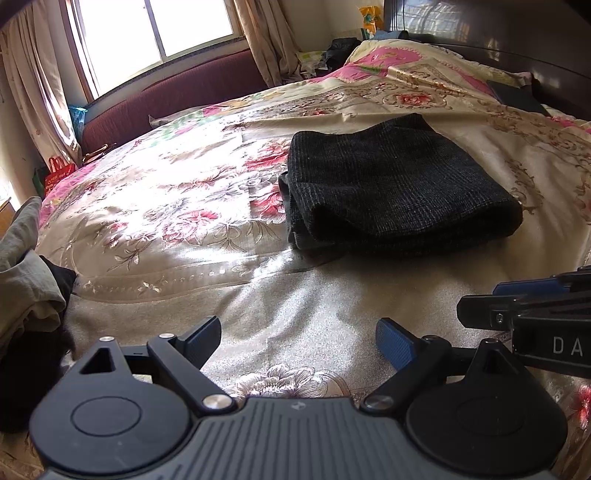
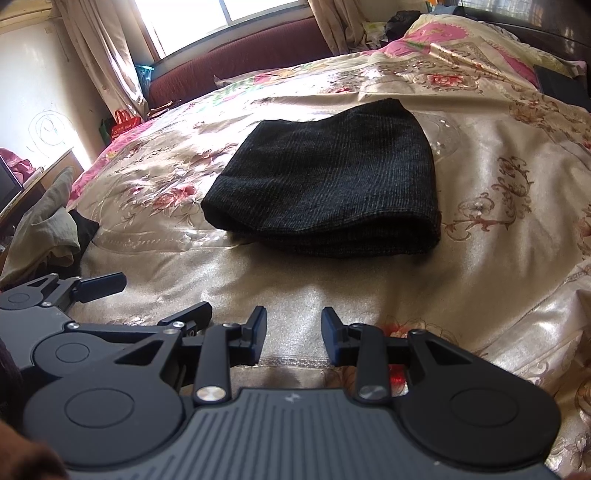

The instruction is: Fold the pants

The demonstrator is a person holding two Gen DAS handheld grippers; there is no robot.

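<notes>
The dark pants (image 1: pixel 399 184) lie folded into a thick, compact bundle on the floral bedspread (image 1: pixel 177 206), near the middle of the bed, with the rounded fold toward the cameras and layered edges showing at the bundle's left end in the left wrist view. Neither tool touches them. The left gripper (image 1: pixel 299 341) hangs over bare, pale satin just short of the bundle, its blue-padded fingers spread wide with nothing between them. The right gripper (image 2: pixel 294 334) hangs beside it over the same stretch of cloth, its jaws partly apart and empty as well; only the bedspread shows through the gap. In the left wrist view the right gripper reaches in from the right edge, and white letters "DA" can be read on its black body before the frame cuts the word off. A small pale emblem sits at the top of each ribbed grey housing, too small to make out. At the left edge of the bed lies a crumpled heap of beige and black clothes (image 2: pixel 55 229). Beyond the bed run a dark red padded bench (image 1: pixel 166 96), a bright window (image 1: pixel 155 26) with patterned curtains, and a red bag (image 2: pixel 123 120) on the floor.
</notes>
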